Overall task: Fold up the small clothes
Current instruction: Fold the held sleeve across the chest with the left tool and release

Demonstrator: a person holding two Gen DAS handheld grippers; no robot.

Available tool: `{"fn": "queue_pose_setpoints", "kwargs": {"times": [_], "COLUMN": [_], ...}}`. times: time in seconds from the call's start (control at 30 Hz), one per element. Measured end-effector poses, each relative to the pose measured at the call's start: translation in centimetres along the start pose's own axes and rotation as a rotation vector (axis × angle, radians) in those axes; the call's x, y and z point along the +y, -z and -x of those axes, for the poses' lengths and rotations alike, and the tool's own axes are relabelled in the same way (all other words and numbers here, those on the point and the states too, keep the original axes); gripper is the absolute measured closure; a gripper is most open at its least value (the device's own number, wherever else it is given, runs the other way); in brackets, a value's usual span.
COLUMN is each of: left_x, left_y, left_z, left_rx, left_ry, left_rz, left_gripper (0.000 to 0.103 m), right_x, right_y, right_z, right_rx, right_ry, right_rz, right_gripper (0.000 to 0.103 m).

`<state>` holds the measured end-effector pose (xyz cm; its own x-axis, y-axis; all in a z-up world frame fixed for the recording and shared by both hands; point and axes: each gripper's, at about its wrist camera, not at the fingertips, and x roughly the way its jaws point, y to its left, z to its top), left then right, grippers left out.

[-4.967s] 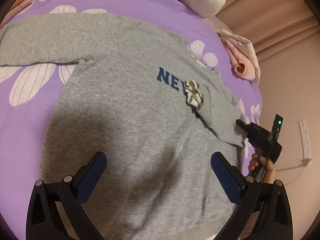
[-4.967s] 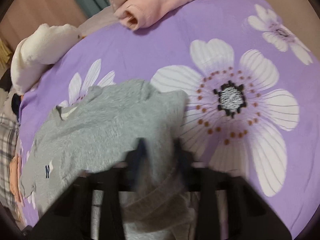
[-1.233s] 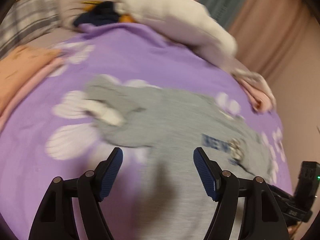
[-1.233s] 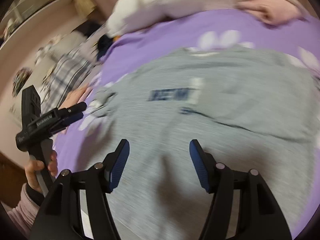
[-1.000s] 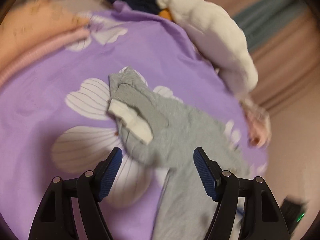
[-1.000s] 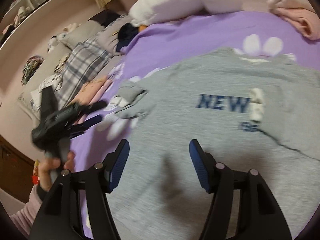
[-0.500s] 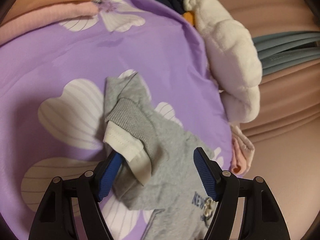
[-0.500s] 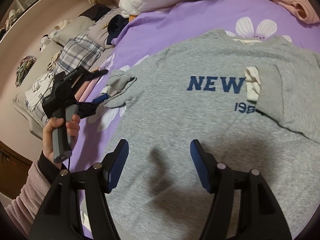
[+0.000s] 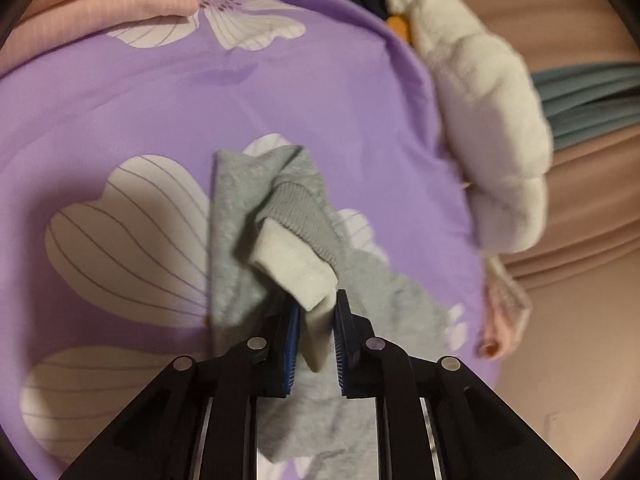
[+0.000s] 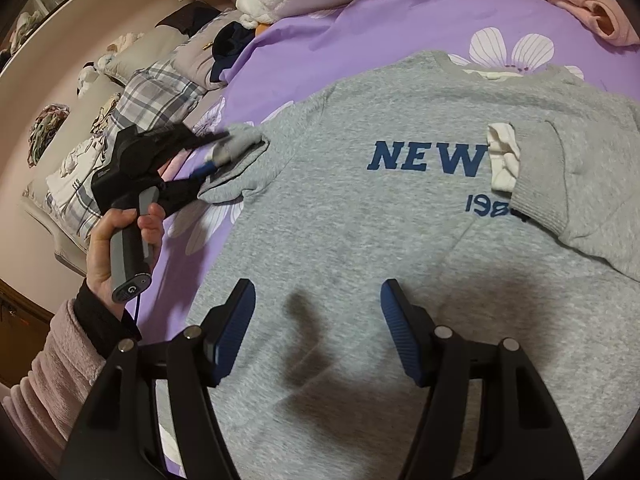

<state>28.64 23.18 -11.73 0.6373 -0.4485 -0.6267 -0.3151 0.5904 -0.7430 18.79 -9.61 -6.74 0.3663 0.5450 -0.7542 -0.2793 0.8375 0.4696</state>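
A grey sweatshirt (image 10: 360,220) printed "NEW" lies face up on a purple flowered bedspread (image 10: 360,28). Its right sleeve (image 10: 560,184) is folded across the chest, white inner cuff (image 10: 502,156) showing. In the left wrist view the other sleeve (image 9: 240,220) lies bunched, and its white cuff (image 9: 292,268) sits between the blue pads of my left gripper (image 9: 317,302), whose jaws are closing on it. From the right wrist view, that left gripper (image 10: 216,152) is held by a hand (image 10: 112,232) at the sleeve end. My right gripper (image 10: 317,292) hovers open over the sweatshirt's lower front, holding nothing.
A white plush pillow (image 9: 480,120) lies along the bed's far edge. Pink clothes (image 9: 100,8) lie at the upper left in the left wrist view. Another pink garment (image 10: 592,4) is at the top right. Plaid bedding (image 10: 160,92) and pillows lie beyond the bed's left side.
My left gripper has come down onto the left sleeve end and its jaws have gone from wide apart to narrow around the white cuff. The right gripper has barely moved.
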Motion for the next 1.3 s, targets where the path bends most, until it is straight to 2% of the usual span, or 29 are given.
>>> {"fn": "queue_pose_setpoints", "kwargs": {"times": [0.13,0.37,0.43,0.5,0.73,0.77,0.83,0.87,0.97,1.1,1.13,1.17,1.2,1.23,1.3], "left_x": [-1.9,-9.2,-11.3,-13.5,-19.9,-20.1,-19.9,-19.3,-17.6,-13.0,-11.8,-10.1,-9.3,-8.1,-6.2], "left_y": [0.3,2.4,2.7,3.7,8.4,8.8,9.0,8.7,8.3,7.5,7.5,7.5,7.5,7.7,8.1], "left_z": [0.8,3.4,3.5,3.5,1.0,0.5,0.1,0.2,1.1,4.0,4.7,5.7,6.3,6.8,7.4], "left_rx": [-0.009,0.014,0.029,0.061,0.22,0.233,0.258,0.27,0.268,0.192,0.171,0.136,0.116,0.092,0.079], "left_ry": [-0.053,-0.091,-0.086,-0.083,-0.123,-0.126,-0.083,-0.052,-0.021,-0.082,-0.097,-0.113,-0.118,-0.117,-0.098], "left_rz": [-0.127,-0.441,-0.5,-0.565,-0.768,-0.767,-0.722,-0.677,-0.613,-0.524,-0.506,-0.478,-0.461,-0.439,-0.406], "left_gripper": [0.093,0.094,0.094,0.099,0.099,0.099,0.099,0.099,0.099,0.091,0.078,0.057,0.048,0.04,0.04], "right_x": [-0.5,-1.8,-2.1,-2.6,-4.5,-4.7,-4.9,-4.6,-2.9,-0.8,-0.4,-0.1,0.1,0.2,0.8], "right_y": [0.1,0.2,0.4,0.5,0.8,0.9,0.9,0.7,-0.4,-3.8,-5.1,-6.1,-7.1,-8.0,-9.8], "right_z": [0.2,0.8,1.3,1.8,3.3,3.4,3.5,3.4,3.2,1.6,0.7,-0.1,-1.1,-2.2,-4.9], "right_rx": [-0.004,-0.026,-0.039,-0.052,-0.08,-0.082,-0.081,-0.076,-0.068,-0.082,-0.083,-0.078,-0.072,-0.067,-0.052], "right_ry": [-0.001,-0.01,-0.012,-0.016,-0.026,-0.028,-0.038,-0.038,-0.026,-0.029,-0.052,-0.079,-0.115,-0.142,-0.188], "right_rz": [-0.016,-0.059,-0.075,-0.093,-0.162,-0.172,-0.183,-0.173,-0.093,-0.015,-0.016,-0.017,-0.023,-0.042,-0.074], "right_gripper": [0.038,0.038,0.037,0.036,0.036,0.035,0.034,0.034,0.034,0.033,0.033,0.033,0.033,0.033,0.034]}}
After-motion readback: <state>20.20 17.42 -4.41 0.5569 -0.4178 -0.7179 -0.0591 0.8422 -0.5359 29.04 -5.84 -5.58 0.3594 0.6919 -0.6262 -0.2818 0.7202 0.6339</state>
